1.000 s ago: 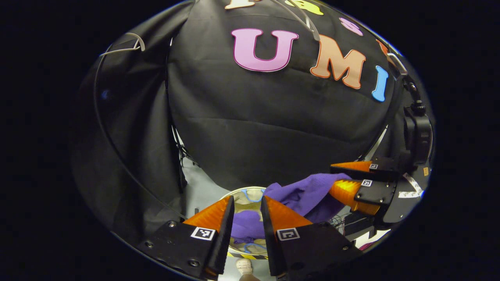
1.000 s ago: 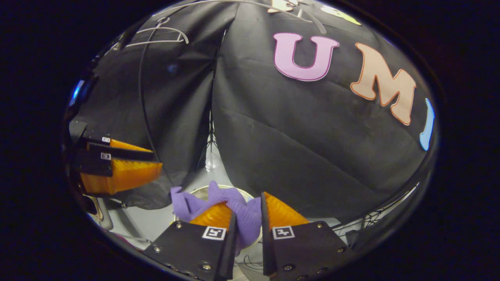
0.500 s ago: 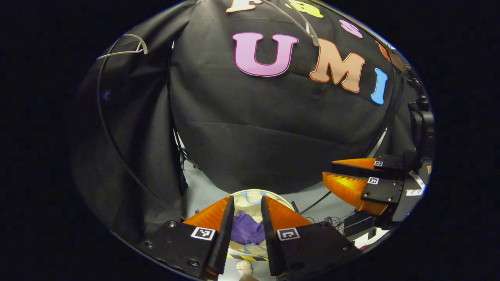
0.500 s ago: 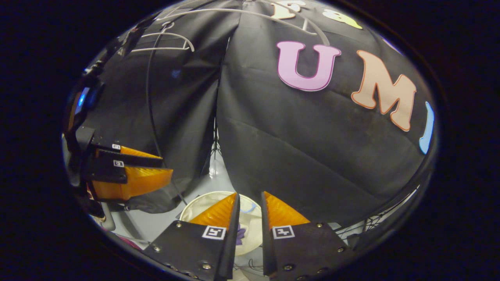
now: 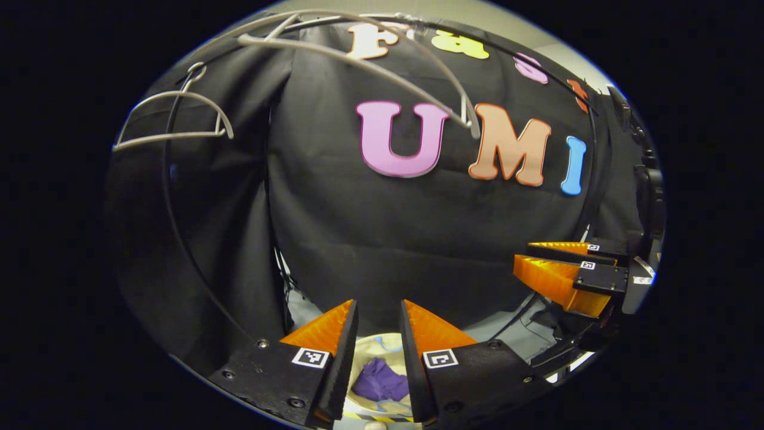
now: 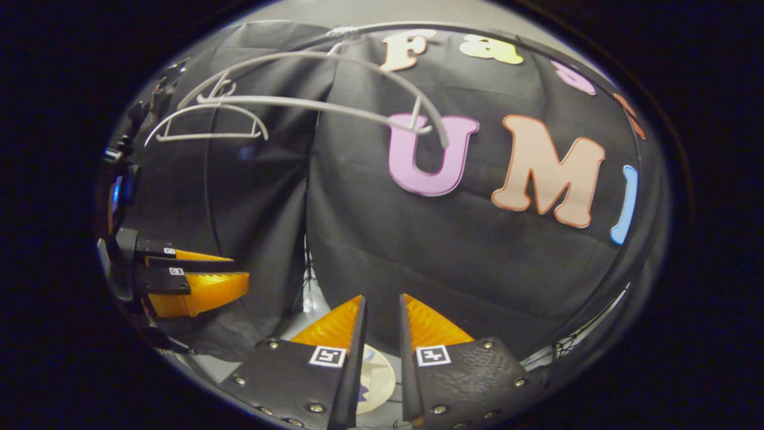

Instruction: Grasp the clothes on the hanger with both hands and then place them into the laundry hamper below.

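One purple garment (image 5: 381,382) lies crumpled in the pale round laundry hamper (image 5: 382,345) on the floor, low between the fingers in the left gripper view; in the right gripper view a slice of the hamper's (image 6: 377,376) rim peeks out below. Two bare hangers hang high against the black booth wall (image 5: 430,239), the larger hanger (image 5: 358,63) nearer and to the right, the smaller hanger (image 5: 173,116) off to the left. The left gripper (image 5: 378,319) hovers above the hamper, fingers slightly parted and gripping nothing. The right gripper (image 6: 382,313) is raised likewise, its fingers apart and empty.
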### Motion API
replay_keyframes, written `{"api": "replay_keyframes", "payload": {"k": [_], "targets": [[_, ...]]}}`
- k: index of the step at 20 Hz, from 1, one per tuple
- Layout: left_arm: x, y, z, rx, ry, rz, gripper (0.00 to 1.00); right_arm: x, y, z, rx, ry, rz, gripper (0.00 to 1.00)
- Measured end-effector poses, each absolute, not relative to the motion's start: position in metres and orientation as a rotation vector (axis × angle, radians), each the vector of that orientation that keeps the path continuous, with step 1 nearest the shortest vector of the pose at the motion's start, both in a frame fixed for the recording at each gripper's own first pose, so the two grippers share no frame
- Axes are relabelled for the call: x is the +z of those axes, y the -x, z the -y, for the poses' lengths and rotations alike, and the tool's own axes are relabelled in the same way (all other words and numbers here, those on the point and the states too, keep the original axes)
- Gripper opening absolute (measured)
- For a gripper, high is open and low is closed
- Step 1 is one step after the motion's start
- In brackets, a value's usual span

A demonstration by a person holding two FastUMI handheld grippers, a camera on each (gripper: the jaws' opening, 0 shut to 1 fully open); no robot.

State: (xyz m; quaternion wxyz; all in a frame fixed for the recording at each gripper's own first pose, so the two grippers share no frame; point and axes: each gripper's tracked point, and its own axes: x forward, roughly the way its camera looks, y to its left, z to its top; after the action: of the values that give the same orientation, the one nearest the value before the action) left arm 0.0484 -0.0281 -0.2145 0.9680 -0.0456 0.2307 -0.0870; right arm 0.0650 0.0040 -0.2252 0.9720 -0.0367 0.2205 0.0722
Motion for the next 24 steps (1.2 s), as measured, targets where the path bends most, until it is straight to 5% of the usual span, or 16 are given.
{"api": "replay_keyframes", "payload": {"k": [16,17,19,23,24], "targets": [[-0.030,-0.077,0.105,-0.249,0.083,-0.138,0.42,-0.028,-0.052,0.106,-0.080,-0.009,-0.085,0.29],[-0.022,-0.075,0.115,-0.265,0.086,-0.120,0.50,-0.021,-0.048,0.118,-0.099,-0.006,-0.073,0.39],[-0.007,-0.073,0.135,-0.293,0.090,-0.093,0.66,-0.012,-0.038,0.137,-0.126,0.003,-0.059,0.40],[0.011,-0.069,0.171,-0.342,0.116,-0.063,0.98,0.009,-0.023,0.173,-0.171,0.027,-0.034,0.86],[0.014,-0.069,0.180,-0.345,0.110,-0.061,0.93,0.012,-0.020,0.182,-0.179,0.028,-0.029,0.98]]}}
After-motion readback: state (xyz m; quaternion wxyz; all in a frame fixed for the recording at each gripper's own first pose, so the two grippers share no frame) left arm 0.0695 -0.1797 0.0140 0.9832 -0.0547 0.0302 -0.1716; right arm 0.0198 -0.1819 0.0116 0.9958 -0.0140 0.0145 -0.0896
